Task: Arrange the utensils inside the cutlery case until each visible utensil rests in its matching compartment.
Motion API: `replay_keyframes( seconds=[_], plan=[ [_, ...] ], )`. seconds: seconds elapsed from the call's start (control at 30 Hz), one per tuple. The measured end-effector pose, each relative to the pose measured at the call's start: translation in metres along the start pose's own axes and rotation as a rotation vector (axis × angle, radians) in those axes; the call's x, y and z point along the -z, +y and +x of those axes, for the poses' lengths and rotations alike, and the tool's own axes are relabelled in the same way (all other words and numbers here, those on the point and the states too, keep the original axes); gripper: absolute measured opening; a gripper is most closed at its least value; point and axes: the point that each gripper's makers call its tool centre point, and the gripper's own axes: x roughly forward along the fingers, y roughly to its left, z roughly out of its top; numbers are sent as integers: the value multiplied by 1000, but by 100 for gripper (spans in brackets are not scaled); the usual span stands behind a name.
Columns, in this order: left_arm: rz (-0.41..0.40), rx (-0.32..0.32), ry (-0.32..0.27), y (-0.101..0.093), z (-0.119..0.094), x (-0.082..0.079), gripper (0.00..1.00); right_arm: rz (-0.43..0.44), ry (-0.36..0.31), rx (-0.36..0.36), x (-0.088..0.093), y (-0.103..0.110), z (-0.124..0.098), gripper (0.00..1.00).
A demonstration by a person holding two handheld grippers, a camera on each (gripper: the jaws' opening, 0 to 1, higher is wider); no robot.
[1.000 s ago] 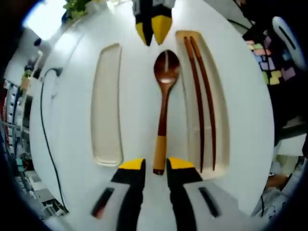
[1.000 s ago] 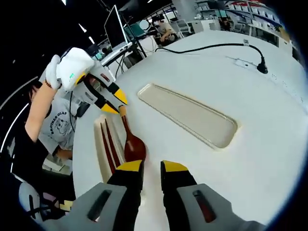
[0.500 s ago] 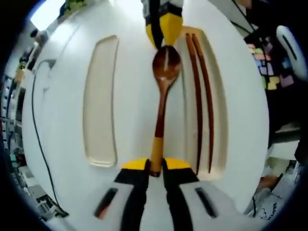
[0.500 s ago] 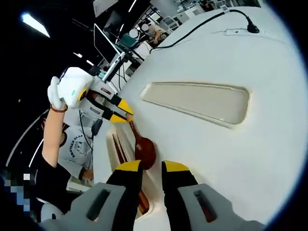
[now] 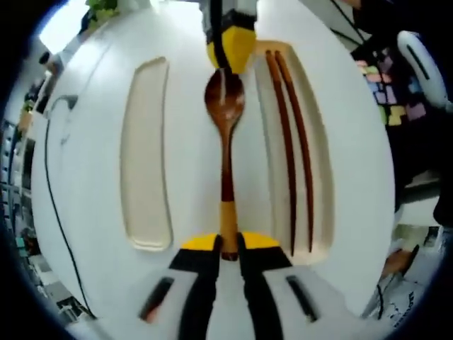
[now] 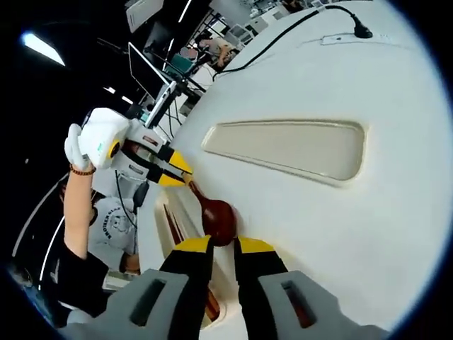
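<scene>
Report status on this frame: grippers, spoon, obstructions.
Left gripper shut on wooden spoon handle. Right gripper at spoon bowl, grip unclear. Chopsticks trayed; other tray vacant. No obstructions.

Bright overhead light, white table (image 5: 92,142) nearly blown out; strong fisheye bending at edges; background dim, slightly soft.

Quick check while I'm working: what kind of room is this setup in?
Probably an office or lab workspace, not a kitchen. Beyond the white table stand a monitor and rows of desks, and a power cable runs across the tabletop.
</scene>
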Motion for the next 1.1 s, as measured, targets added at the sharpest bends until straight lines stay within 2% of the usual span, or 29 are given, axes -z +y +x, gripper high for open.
replay_keyframes(
  seconds=[0.1, 0.2, 0.23, 0.33, 0.47, 0.63, 0.73, 0.8, 0.83, 0.87, 0.9, 0.93, 1.0, 1.1],
  plan=[
    [15, -2, -43, 0, 0, 0, 11, 20, -11, -3, 2, 1, 2, 11],
    [-34, -7, -91, 1, -1, 0, 11, 44, -9, -24, 4, 6, 6, 10],
    [-27, -8, -98, 1, -1, 1, 11, 50, -11, -22, 5, 7, 6, 10],
    [-20, -16, -122, 0, -1, 0, 11, 66, -23, -21, -3, 4, 6, 10],
    [1, -17, -109, 0, -1, -2, 11, 86, -23, -42, -2, 9, 11, 9],
    [8, -26, -94, 0, -1, -2, 11, 116, -48, -64, -10, 8, 16, 8],
    [-19, -32, -106, 0, -1, -1, 11, 159, -83, -37, -12, 6, 16, 6],
    [-70, -31, -112, 1, -1, -1, 11, 185, -98, -46, -13, 6, 15, 6],
    [-65, -36, -111, 0, -1, -1, 11, 187, -154, -73, -20, 9, 12, 5],
    [-55, -46, -109, 0, -1, -2, 11, 204, -182, -92, -24, 11, 10, 5],
    [-40, -61, -105, -1, -1, -2, 11, 268, -194, -120, -25, 16, 7, 5],
    [-44, -65, -104, -1, -1, -2, 11, 289, -185, -128, -23, 17, 6, 5],
    [-47, -75, -105, -1, -1, -2, 11, 277, -166, -104, -18, 16, 6, 4],
    [-19, -85, -102, -1, 0, -3, 11, 266, -174, -80, -13, 17, 4, 3]
  ],
)
